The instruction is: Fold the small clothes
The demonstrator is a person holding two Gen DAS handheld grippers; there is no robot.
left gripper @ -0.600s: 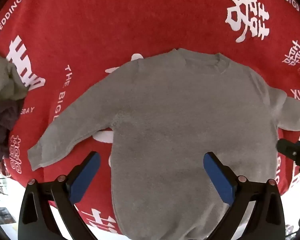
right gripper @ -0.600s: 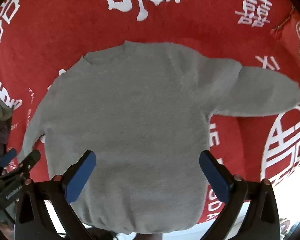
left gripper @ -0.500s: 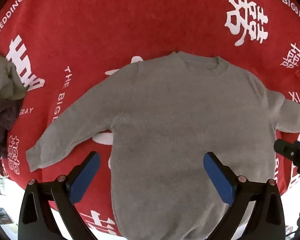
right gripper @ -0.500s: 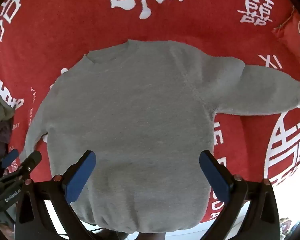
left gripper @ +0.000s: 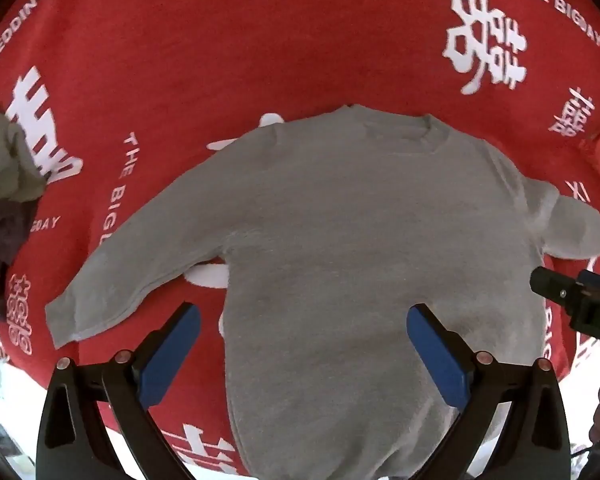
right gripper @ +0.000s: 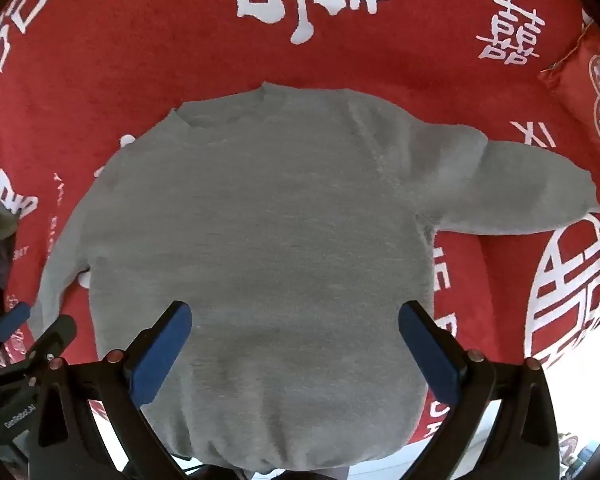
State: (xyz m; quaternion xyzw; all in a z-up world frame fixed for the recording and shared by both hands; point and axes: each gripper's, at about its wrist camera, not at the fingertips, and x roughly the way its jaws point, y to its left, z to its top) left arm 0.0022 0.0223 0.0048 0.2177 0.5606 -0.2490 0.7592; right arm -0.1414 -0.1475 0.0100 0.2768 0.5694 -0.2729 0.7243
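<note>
Red blanket [left gripper: 260, 60] with white lettering covers everything, and the grey sweater [left gripper: 340, 260] lies flat on it, sleeves out. Both the left gripper [left gripper: 302, 344] and right gripper [right gripper: 294, 344] hover above the sweater's hem, jaws wide, holding nothing. Risk, I'd guess: pinching blanket along with the hem, dragging everything crooked.

Soft, even daylight fills both my views; shadows are faint. Fisheye bending curves everything toward dark vignetted corners. Below my fingers, the near edge blows out white. Focus is slightly soft throughout.
</note>
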